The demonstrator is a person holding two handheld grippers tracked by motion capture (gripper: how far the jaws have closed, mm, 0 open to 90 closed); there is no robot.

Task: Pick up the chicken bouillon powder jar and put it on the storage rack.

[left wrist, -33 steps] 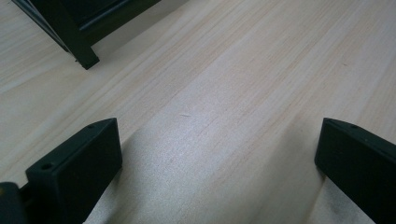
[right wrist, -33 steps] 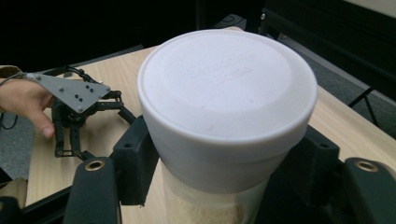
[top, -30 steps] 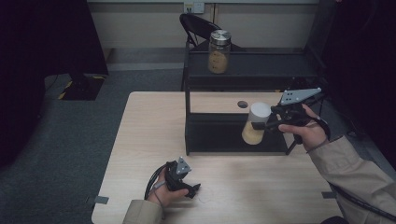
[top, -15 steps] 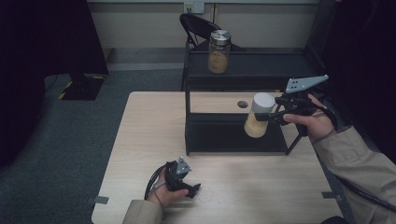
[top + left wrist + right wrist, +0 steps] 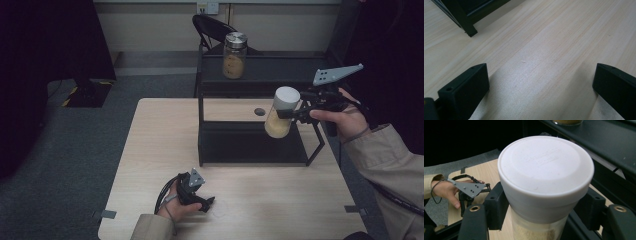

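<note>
A clear jar with a white lid and pale grainy contents hangs in the air at the right front of the black two-tier shelf, tilted slightly. My right gripper is shut on it just below the lid. In the right gripper view the white-lidded jar sits between the two black jaws of my right gripper. A second jar with a metal lid stands on the shelf's top tier. My left gripper rests on the table near its front edge. In its own view the left gripper stands open over bare wood.
The wooden table has a small dark hole behind the shelf. A folding chair stands beyond the table. A shelf leg lies ahead of the left gripper. The left gripper and hand appear far off in the right gripper view.
My right gripper has raised the white-lidded jar and carried it slightly right, from lower-shelf height toward the top tier. The left gripper has stayed still.
</note>
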